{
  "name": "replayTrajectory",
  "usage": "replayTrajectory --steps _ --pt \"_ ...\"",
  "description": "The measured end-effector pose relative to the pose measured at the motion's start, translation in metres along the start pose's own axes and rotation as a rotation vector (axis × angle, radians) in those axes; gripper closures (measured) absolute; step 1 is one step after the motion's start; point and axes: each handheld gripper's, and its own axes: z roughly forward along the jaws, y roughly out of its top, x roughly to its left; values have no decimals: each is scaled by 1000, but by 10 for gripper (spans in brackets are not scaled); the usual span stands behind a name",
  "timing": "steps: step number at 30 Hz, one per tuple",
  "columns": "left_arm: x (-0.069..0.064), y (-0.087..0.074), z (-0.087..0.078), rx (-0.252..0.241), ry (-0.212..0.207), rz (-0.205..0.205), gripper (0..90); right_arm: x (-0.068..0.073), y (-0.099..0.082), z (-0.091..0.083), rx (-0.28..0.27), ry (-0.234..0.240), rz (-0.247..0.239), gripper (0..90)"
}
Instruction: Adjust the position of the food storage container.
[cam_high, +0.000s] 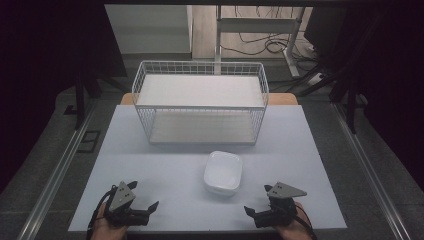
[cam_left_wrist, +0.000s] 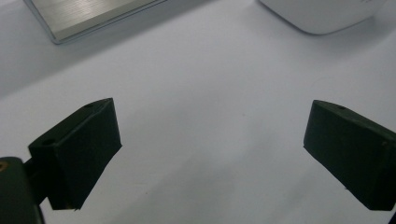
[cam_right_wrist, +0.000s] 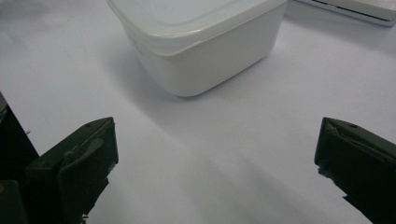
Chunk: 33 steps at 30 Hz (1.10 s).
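The room around us is dark, leaving only the pale desk (cam_high: 165, 165) lit. The white tub (cam_high: 223, 172) sits centred between our grippers, before the wire rack (cam_high: 200, 102). Left gripper (cam_high: 145, 206) and right gripper (cam_high: 252, 212) rest apart, jaws spread, empty.

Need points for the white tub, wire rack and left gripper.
white tub (cam_high: 223, 172): high view, inside floor of the tub.
wire rack (cam_high: 200, 91): high view, top shelf panel.
left gripper (cam_high: 146, 201): high view, midway between its fingers.
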Motion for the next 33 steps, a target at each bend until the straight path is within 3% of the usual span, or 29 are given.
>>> replayTrajectory --steps 6,10,14,18,19,20,21,22,24,27,33 --pt "-1 0 2 9 2 5 37 -4 2 -2 2 -43 -12 0" --pt "-2 1 2 10 0 9 37 -6 4 -2 24 -35 3 51" --pt "-2 1 1 1 5 17 36 -6 9 -2 32 -45 14 188" --pt "-1 2 0 -28 12 16 35 -6 13 -1 31 -36 2 401" --pt "-1 1 0 -31 14 14 35 -6 14 0 39 -29 -1 461" --pt "0 1 0 -34 16 14 35 -7 17 4 57 2 28 560" --pt "0 1 -1 -36 18 13 35 -7 17 4 57 2 28 560" --pt "0 1 -1 -40 20 10 35 -8 18 7 65 32 43 613" --pt "1 1 -1 -43 19 6 35 -7 21 11 70 75 27 708" --pt "1 1 -1 -44 20 8 35 -4 27 17 79 71 -8 877" --pt "1 1 -1 -46 23 7 35 -7 32 33 106 51 -35 895"
